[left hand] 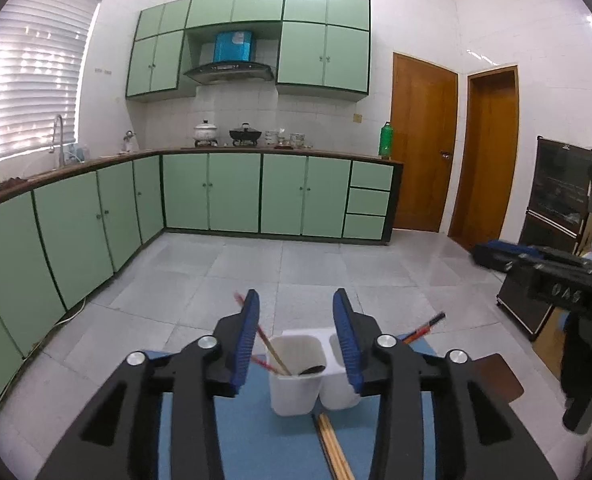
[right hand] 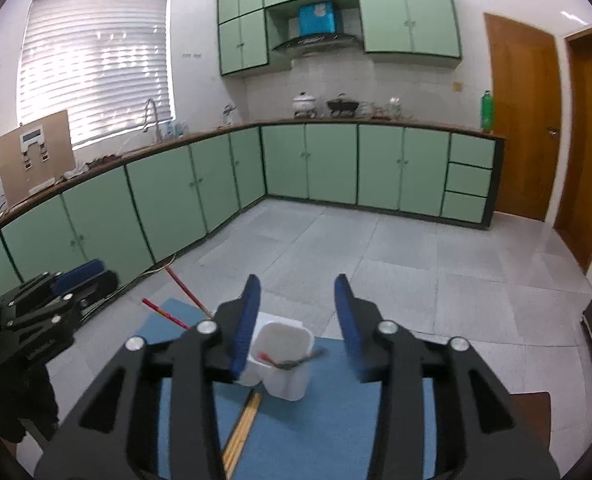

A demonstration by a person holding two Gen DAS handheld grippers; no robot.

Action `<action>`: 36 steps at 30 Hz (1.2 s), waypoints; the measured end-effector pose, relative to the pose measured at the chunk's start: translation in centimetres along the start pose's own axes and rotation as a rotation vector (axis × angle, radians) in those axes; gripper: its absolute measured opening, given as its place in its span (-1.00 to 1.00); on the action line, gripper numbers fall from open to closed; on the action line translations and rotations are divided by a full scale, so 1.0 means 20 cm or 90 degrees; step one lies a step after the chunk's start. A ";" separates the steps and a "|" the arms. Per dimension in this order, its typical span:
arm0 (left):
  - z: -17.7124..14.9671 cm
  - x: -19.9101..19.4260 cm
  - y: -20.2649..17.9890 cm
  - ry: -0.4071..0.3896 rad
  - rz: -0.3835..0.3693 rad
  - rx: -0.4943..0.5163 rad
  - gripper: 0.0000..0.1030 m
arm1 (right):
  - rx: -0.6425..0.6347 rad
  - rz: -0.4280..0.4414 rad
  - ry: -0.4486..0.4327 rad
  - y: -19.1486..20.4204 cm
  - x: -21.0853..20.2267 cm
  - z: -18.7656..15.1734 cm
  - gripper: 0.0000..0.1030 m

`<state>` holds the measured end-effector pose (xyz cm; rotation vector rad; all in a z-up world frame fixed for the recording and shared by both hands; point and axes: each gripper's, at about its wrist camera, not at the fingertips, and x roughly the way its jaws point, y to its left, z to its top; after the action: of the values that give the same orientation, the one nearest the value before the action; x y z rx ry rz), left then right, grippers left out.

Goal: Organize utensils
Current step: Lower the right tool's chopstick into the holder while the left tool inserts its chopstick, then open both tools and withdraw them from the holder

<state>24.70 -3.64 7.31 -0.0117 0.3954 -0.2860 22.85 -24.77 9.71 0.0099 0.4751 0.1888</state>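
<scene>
White holder (left hand: pixel 296 376): two cups side by side, standing on the blue mat (left hand: pixel 255 440).
Inside the cups: red chopsticks (left hand: pixel 269 350) and a dark spoon (right hand: pixel 291 365).
Wooden chopsticks (left hand: pixel 334 448): flat on the mat, just in front.
Left gripper (left hand: pixel 296 340): jaws wide apart, holding nothing.
Right gripper (right hand: pixel 298 320): jaws wide apart, holding nothing.

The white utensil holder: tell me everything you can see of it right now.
The white utensil holder looks like matte plastic, two open-topped compartments joined side by side, standing upright on the blue mat. Red-tipped chopsticks and a dark utensil lean inside one compartment. A wooden chopstick pair lies at its base. Neither gripper touches it.
</scene>
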 end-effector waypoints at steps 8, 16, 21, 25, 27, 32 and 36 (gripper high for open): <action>-0.35 -0.14 0.03 0.047 0.032 -0.019 0.41 | 0.008 -0.061 -0.012 -0.05 -0.22 -0.39 0.74; -0.86 -0.05 0.11 0.189 0.085 -0.045 0.48 | 0.057 -0.062 0.114 0.02 -0.13 -0.95 0.76; -1.08 -0.01 0.16 0.263 0.107 -0.055 0.48 | 0.072 -0.046 0.185 0.15 -0.07 -1.21 0.76; -1.19 -0.01 0.17 0.289 0.123 -0.046 0.49 | 0.069 -0.029 0.223 0.27 -0.02 -1.33 0.67; -1.22 -0.01 0.18 0.295 0.131 -0.043 0.51 | 0.058 -0.029 0.232 0.32 -0.01 -1.35 0.51; -1.24 -0.01 0.19 0.298 0.140 -0.040 0.55 | 0.053 -0.007 0.257 0.37 0.03 -1.39 0.31; -1.25 -0.01 0.20 0.301 0.145 -0.050 0.58 | 0.041 0.001 0.273 0.41 0.06 -1.40 0.22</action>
<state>16.12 1.43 -15.95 0.0243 0.8707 -0.0432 9.71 -17.54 -15.29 0.0338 0.9082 0.1773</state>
